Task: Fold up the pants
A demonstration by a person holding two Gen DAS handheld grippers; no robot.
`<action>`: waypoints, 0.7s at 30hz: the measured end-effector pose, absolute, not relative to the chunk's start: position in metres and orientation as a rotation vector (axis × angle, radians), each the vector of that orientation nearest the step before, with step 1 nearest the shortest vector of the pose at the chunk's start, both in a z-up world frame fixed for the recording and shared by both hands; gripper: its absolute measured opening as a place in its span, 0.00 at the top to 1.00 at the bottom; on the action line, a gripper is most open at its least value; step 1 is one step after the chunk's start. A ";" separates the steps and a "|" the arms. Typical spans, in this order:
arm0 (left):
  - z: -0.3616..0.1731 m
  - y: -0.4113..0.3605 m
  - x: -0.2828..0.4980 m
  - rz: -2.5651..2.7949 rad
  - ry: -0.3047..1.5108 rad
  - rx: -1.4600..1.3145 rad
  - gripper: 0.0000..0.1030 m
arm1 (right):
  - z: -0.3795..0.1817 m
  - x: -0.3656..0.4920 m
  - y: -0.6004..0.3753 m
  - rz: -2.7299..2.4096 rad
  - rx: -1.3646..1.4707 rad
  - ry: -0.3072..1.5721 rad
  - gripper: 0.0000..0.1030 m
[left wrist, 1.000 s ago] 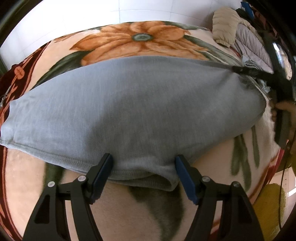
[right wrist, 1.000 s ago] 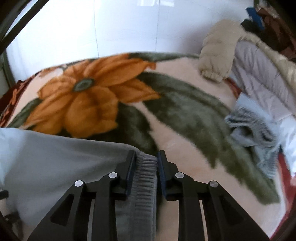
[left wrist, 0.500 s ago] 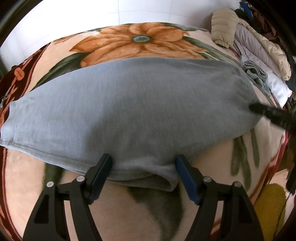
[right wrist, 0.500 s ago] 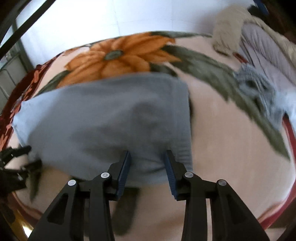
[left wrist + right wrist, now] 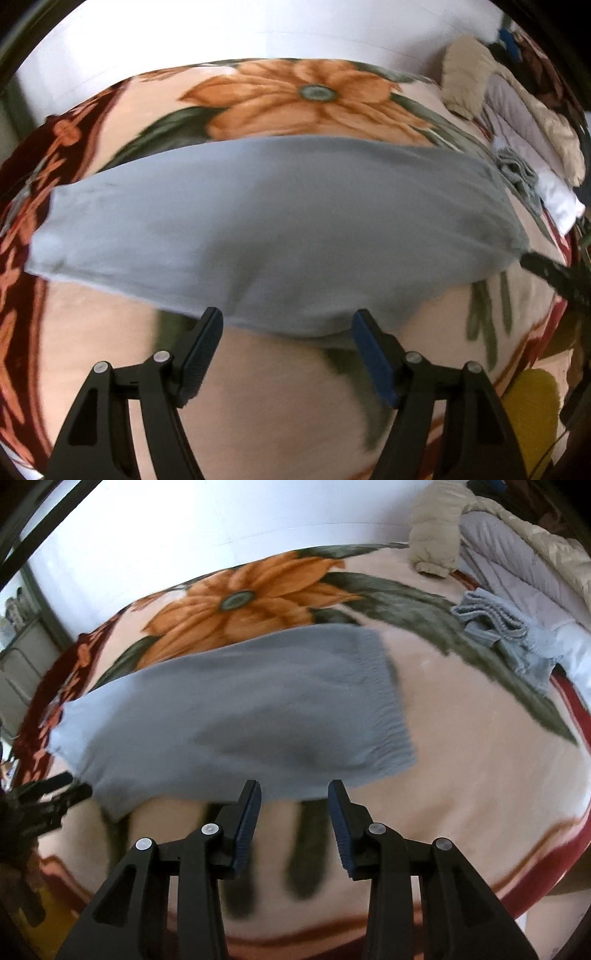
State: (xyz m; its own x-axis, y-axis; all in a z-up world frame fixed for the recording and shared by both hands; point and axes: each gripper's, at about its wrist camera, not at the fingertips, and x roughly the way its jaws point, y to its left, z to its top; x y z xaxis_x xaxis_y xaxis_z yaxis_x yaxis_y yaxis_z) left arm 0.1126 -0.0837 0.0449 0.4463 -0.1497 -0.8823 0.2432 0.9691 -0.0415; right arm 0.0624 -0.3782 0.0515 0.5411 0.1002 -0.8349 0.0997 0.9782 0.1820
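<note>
The grey pants (image 5: 280,229) lie flat in a folded band across the flowered blanket (image 5: 258,398); they also show in the right wrist view (image 5: 236,716), with the ribbed waistband (image 5: 388,705) at their right end. My left gripper (image 5: 286,332) is open and empty, just short of the pants' near edge. My right gripper (image 5: 293,794) is open and empty, its tips at the near edge. The right gripper's tip shows at the right in the left wrist view (image 5: 546,269); the left gripper shows at the left in the right wrist view (image 5: 55,794).
A pile of clothes lies at the bed's right end: a beige puffer jacket (image 5: 436,535), a lilac quilted garment (image 5: 509,568) and a crumpled grey knit (image 5: 506,627). A white tiled wall (image 5: 184,535) stands behind the bed. A yellow mat (image 5: 532,402) lies below the bed's corner.
My right gripper has let go of the waistband, opened and pulled back toward the near edge. My left gripper has drawn back a little from the pants. The pants now lie released.
</note>
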 end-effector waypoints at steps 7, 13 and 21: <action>0.051 0.001 0.115 -0.133 1.106 0.015 0.26 | 0.029 0.049 -0.317 0.086 0.255 1.088 0.62; 0.044 0.070 0.127 -0.041 1.142 -0.072 0.26 | 0.014 0.051 -0.279 0.124 0.225 1.148 0.62; 0.041 0.141 0.161 0.037 1.135 -0.183 0.26 | 0.026 0.059 -0.254 0.173 0.200 1.124 0.60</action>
